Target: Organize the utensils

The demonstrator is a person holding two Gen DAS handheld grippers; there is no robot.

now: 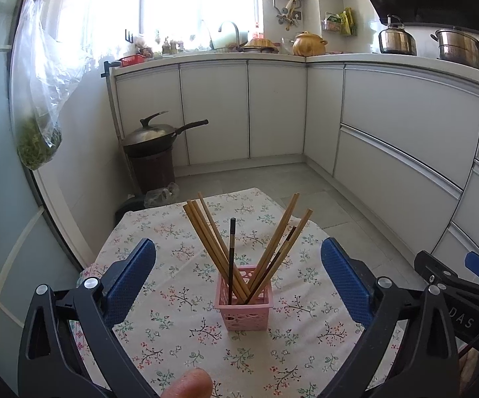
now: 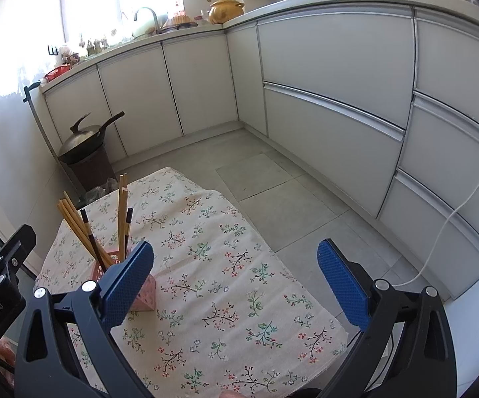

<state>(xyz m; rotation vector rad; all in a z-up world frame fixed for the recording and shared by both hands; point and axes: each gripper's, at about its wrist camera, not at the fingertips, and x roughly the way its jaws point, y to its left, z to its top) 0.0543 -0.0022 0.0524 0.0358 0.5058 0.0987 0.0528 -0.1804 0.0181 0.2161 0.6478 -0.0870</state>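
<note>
1. Pink basket (image 1: 244, 301) stands on the cloth-covered counter (image 1: 159, 331), chopsticks (image 1: 212, 242) upright, fanned.
2. Left gripper (image 1: 238, 285): jaws released, empty; basket dead ahead between them, nearer.
3. Right gripper (image 2: 236, 285): jaws released, empty; basket off left.

I'm working in a home kitchen: white cabinets (image 1: 272, 109) run under an L-shaped counter with a sink tap (image 1: 229, 30), a clay pot (image 1: 309, 43), a kettle (image 1: 396, 38) and a steel stockpot (image 1: 459, 46). A lidded wok (image 1: 154, 134) sits low in the corner, probably on a bin.
</note>
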